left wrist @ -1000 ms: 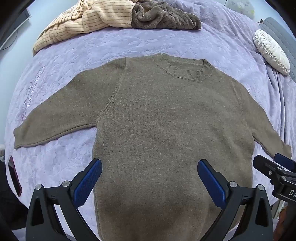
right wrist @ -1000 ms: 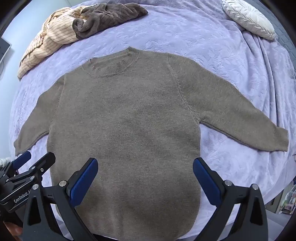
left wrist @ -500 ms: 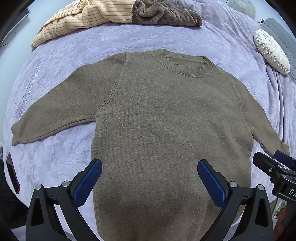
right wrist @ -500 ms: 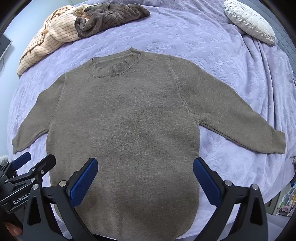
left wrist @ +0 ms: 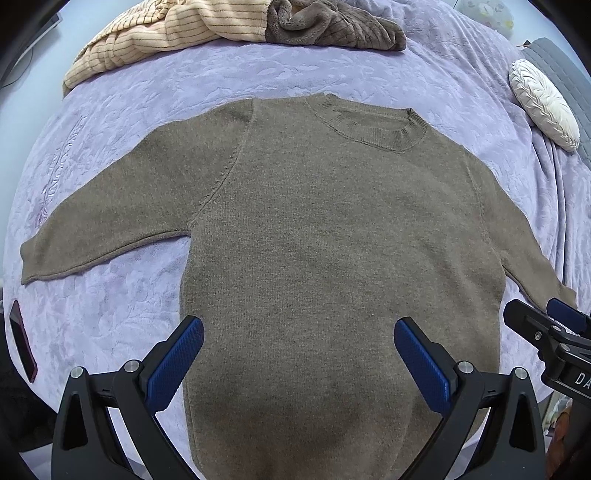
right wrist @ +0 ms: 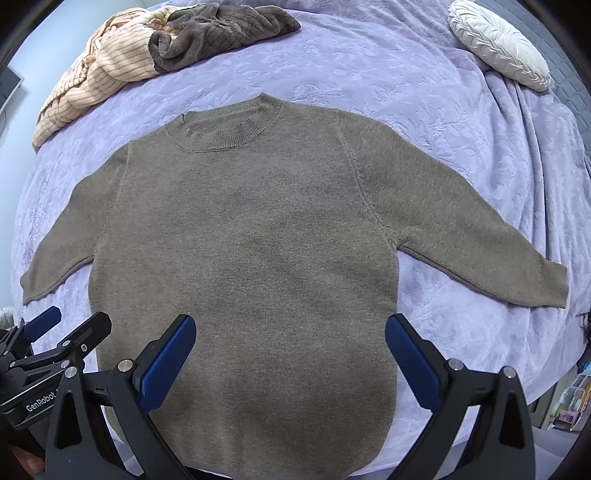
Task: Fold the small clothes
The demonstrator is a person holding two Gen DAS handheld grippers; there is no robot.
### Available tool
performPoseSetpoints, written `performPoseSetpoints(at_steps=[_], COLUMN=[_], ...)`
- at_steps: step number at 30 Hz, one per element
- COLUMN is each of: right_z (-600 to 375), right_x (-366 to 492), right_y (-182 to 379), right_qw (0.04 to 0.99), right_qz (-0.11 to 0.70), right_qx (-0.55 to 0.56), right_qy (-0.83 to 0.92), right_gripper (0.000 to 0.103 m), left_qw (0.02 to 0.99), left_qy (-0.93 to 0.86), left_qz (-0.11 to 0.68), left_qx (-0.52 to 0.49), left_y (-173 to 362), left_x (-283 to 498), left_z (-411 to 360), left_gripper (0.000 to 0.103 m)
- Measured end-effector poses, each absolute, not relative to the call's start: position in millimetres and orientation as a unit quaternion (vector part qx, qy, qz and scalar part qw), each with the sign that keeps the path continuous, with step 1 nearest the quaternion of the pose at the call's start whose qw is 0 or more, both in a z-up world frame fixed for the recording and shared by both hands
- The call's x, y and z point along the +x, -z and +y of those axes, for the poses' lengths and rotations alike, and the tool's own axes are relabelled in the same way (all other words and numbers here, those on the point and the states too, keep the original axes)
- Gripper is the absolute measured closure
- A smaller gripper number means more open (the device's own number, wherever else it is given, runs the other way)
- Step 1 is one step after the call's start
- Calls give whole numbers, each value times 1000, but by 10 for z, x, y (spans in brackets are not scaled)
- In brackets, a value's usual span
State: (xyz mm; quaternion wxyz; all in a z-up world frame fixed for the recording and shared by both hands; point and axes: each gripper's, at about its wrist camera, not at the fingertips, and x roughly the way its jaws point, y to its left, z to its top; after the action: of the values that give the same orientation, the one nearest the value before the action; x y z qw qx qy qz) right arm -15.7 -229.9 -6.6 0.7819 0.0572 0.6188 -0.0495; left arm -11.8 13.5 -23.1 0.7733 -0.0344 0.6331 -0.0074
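Both claws gaping wide, gripping nothing: left claw (left wrist: 298,354), right claw (right wrist: 290,350). Spread flat below on bed (left wrist: 122,306): brown sweater (left wrist: 332,236), collar at 12 o'clock.

A bed takes up nearly the whole of both views, covered by a lavender plush bedspread (left wrist: 332,70) embossed with a leafy pattern. At its far edge lies a heap of cream ribbed fabric with thin dark stripes (left wrist: 166,33), touching a crumpled brown quilted fleece throw (left wrist: 332,26). A round white pleated cushion (right wrist: 498,44) rests at the far right, just beside a grey quilted panel (left wrist: 561,74). Pale blue wall (right wrist: 22,48) shows at the left. The light is soft and even.
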Motion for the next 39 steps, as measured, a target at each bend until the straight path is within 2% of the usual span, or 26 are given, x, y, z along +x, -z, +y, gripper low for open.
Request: performPoseSetpoints(at_steps=[39], right_z=[-2283], right_x=[-131], right_y=[140], right_qw=[775], right_qz=[628], right_qx=[51], right_qy=[53], right_gripper=[1], left_qw=[765], left_qy=[6], left_qz=[642], left_qx=[-40], left_y=[299], left_x=[-101], left_z=[145], left_gripper=[0])
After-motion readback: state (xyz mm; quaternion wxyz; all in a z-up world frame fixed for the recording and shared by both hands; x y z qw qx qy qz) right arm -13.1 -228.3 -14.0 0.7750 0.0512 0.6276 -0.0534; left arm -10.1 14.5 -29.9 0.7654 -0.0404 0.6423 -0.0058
